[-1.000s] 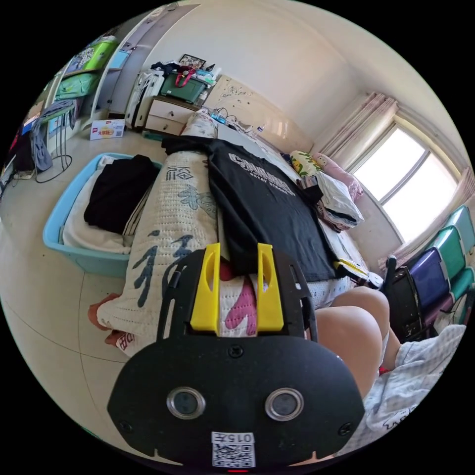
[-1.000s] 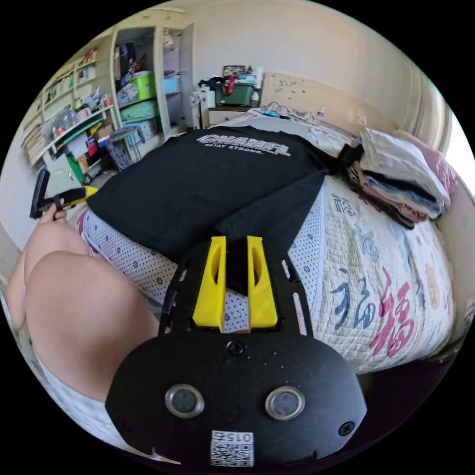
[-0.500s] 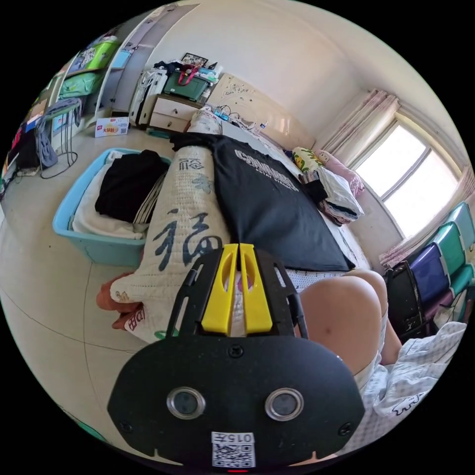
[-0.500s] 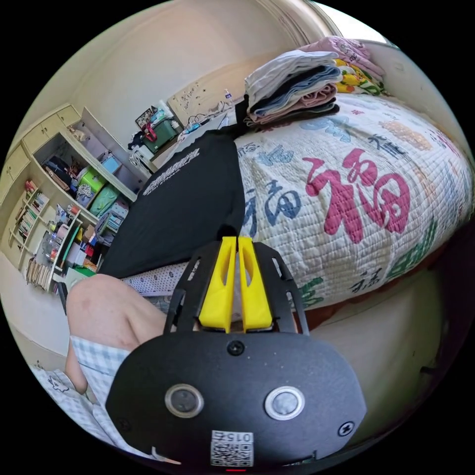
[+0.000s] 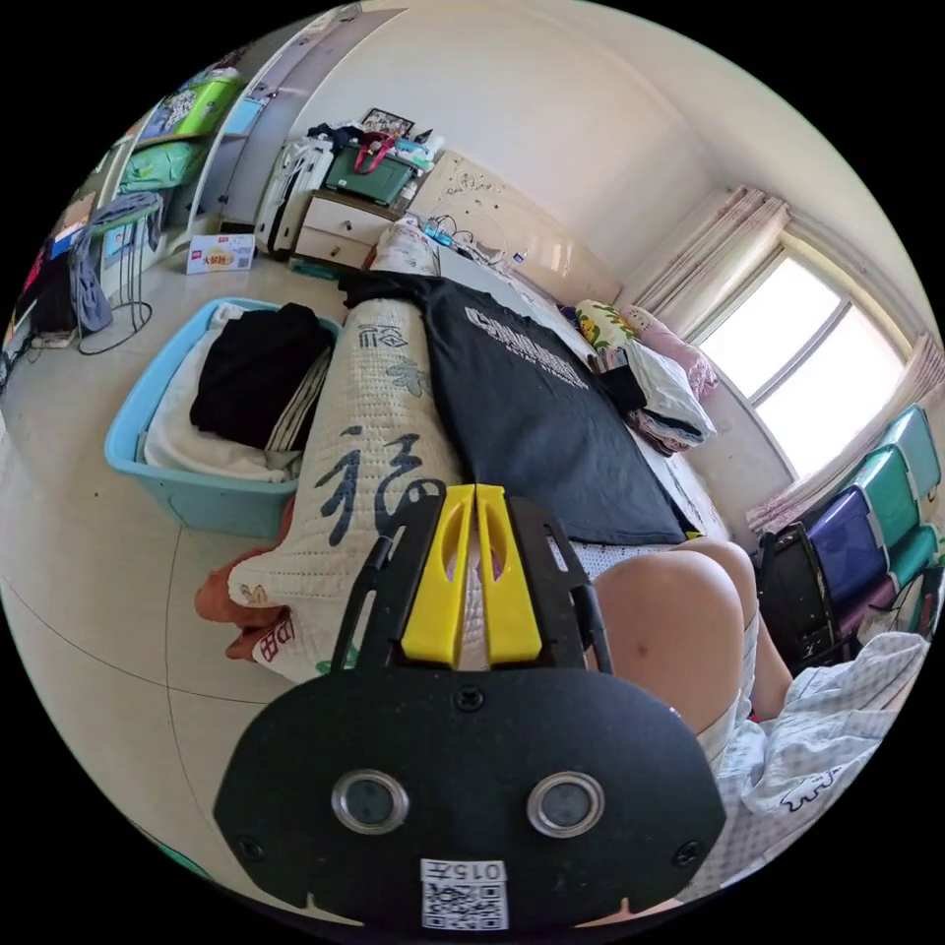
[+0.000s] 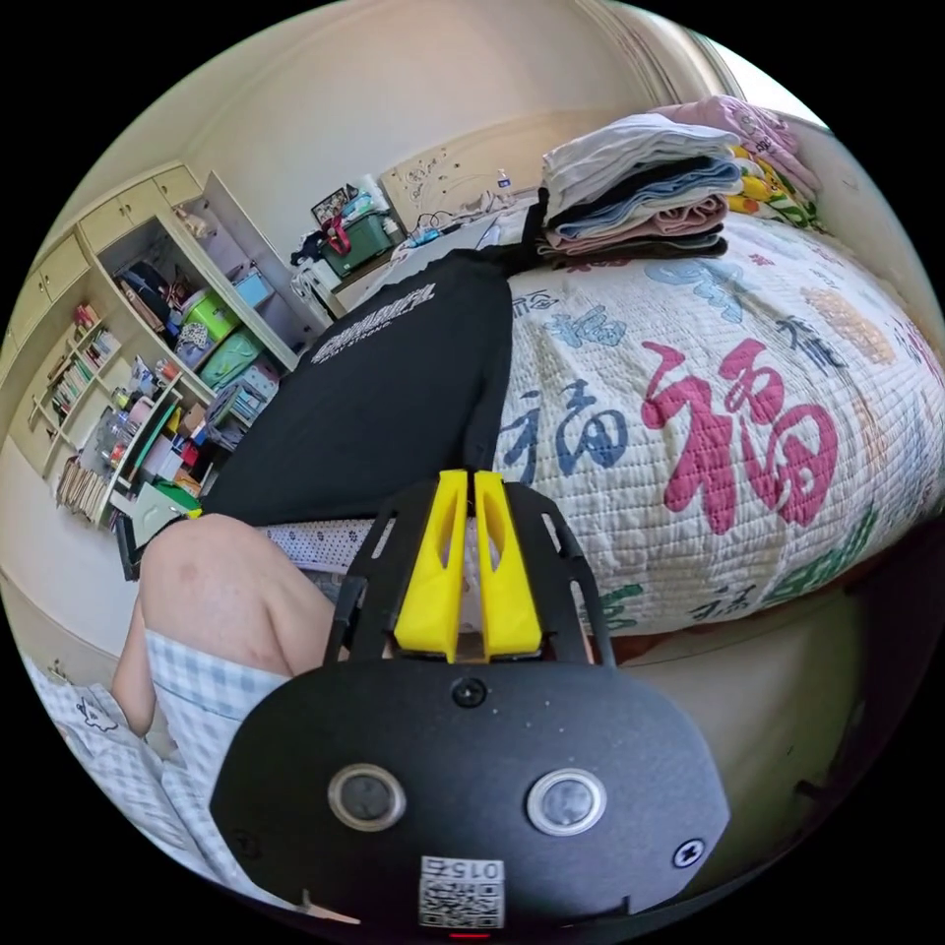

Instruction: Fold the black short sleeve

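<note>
- Black short sleeve (image 5: pixel 536 413) is spread flat on the quilted bedspread (image 6: pixel 748 443).
- Left gripper (image 5: pixel 476 492) and right gripper (image 6: pixel 469 478) are held with jaws pressed together, empty, beside the bedspread's edge.

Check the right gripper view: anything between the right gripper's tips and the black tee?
Just quilt. In the right gripper view the right gripper, jaws closed on nothing, sits just short of the black T-shirt; a narrow strip of the printed quilt lies between.

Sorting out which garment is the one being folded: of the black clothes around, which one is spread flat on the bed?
The black T-shirt with white chest lettering lies flat on the quilt; the other black garment sits bunched in the blue basket.
</note>
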`<action>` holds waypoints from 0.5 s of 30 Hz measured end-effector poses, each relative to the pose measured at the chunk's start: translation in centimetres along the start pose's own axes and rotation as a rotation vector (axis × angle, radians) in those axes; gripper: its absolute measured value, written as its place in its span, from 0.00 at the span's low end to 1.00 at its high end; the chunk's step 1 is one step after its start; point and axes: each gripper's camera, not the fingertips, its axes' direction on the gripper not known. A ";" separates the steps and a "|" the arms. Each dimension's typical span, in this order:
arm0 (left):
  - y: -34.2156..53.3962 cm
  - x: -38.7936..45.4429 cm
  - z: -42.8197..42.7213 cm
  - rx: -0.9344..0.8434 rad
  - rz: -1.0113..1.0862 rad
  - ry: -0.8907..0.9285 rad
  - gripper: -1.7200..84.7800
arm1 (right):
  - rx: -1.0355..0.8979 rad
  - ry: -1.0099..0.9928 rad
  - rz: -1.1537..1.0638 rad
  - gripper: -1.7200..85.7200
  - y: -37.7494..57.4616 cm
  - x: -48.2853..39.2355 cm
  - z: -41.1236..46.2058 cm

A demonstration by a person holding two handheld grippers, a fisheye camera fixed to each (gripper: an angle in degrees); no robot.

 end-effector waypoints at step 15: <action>1.7 2.4 1.3 -0.070 0.136 -0.058 0.01 | -0.035 0.232 -0.099 0.02 1.9 -4.5 3.5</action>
